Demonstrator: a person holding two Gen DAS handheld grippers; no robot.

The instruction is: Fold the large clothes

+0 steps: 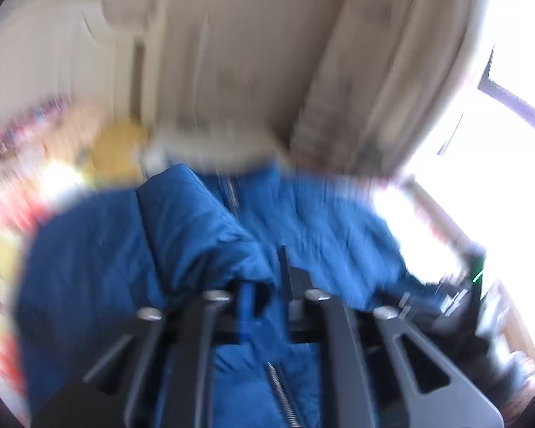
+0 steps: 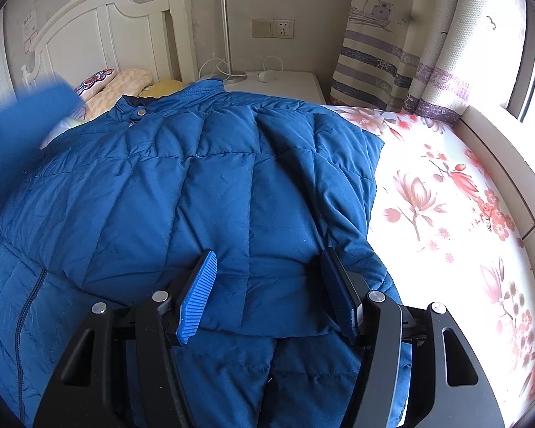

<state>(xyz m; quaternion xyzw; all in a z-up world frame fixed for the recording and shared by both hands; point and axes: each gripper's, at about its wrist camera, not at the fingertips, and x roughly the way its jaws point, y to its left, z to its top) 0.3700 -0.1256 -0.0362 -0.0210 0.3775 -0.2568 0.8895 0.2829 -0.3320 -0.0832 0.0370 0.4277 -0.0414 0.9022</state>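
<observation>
Jacket (image 1: pixel 182 235) fabric, seen blurred from the left wrist, is pinched in the left gripper (image 1: pixel 264 292), apparently a sleeve cuff. From the right wrist, the padded coat is seen spread on the flowered bed (image 2: pixel 446 192); the right gripper (image 2: pixel 267 285) is held open above it, gripping nothing. Soft, bulky and slippery, it is best taken at hems or cuffs. Free bedding is left toward the window side.

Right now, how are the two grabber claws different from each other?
The left gripper is pinched shut on a fold of the blue jacket, while the right gripper is wide open and holds nothing. The left gripper's picture is blurry; the right gripper's is sharp. The right gripper hangs over the jacket's folded sleeve, with one pad on each side. Both are black and point at the same jacket on the bed.
</observation>
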